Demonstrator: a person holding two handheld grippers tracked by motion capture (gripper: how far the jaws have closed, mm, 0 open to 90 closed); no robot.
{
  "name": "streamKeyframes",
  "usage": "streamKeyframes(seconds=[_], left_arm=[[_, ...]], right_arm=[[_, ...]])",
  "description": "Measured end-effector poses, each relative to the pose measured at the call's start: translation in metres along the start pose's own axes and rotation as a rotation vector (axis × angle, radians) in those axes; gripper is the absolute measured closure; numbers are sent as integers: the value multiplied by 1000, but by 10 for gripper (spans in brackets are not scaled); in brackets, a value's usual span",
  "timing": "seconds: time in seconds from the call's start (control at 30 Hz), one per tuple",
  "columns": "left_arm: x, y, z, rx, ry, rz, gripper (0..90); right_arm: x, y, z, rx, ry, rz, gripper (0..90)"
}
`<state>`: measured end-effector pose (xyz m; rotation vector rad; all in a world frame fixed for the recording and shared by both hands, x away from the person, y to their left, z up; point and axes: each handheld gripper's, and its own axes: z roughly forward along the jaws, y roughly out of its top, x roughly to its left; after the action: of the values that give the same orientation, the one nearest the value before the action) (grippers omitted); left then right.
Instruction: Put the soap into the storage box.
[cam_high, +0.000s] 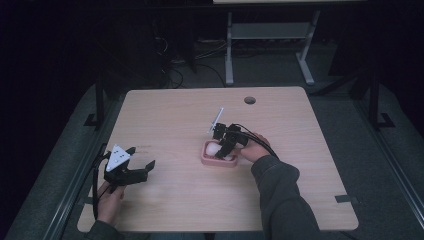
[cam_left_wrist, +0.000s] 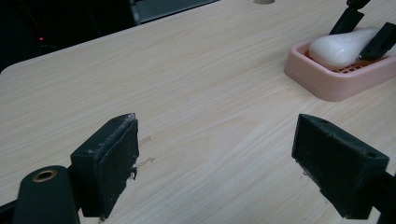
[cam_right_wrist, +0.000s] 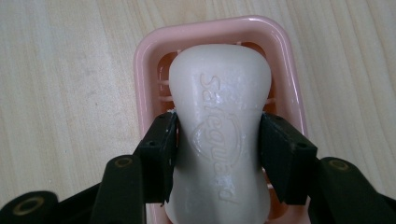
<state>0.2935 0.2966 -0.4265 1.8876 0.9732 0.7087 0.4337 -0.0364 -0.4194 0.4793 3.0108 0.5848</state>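
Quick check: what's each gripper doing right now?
Left gripper: open, nothing between its jaws.
Right gripper: shut on the soap bar over the pink soap dish.

high view: dim, room beyond table (cam_high: 175, 115) near black, slightly soft | left gripper view: even bright light, near pads blurred, faint shadows | right gripper view: bright, sharp, soft sheen on soap (cam_right_wrist: 219, 116)

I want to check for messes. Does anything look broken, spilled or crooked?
Nothing stands out. The white bar of soap sits in the pink plastic soap dish, gripped at its waist by the right gripper. The wooden table shows no spill.
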Motion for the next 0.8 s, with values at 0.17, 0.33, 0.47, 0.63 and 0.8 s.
streamKeyframes(seconds=[0.17,0.33,0.47,0.63,0.8], left_arm=[[0,0,0,0,0,0,142],[0,0,0,2,1,3,142],[-1,0,0,2,0,3,142],[-1,0,1,3,-2,6,142],[-2,0,1,2,-2,3,142]], right_arm=[[1,0,-3,-17,-19,6,426],[4,-2,-8,-15,-23,8,390],[8,-5,-14,-16,-24,9,386],[14,-10,-21,14,-62,-14,376],[22,-20,-26,6,-66,-17,337]])
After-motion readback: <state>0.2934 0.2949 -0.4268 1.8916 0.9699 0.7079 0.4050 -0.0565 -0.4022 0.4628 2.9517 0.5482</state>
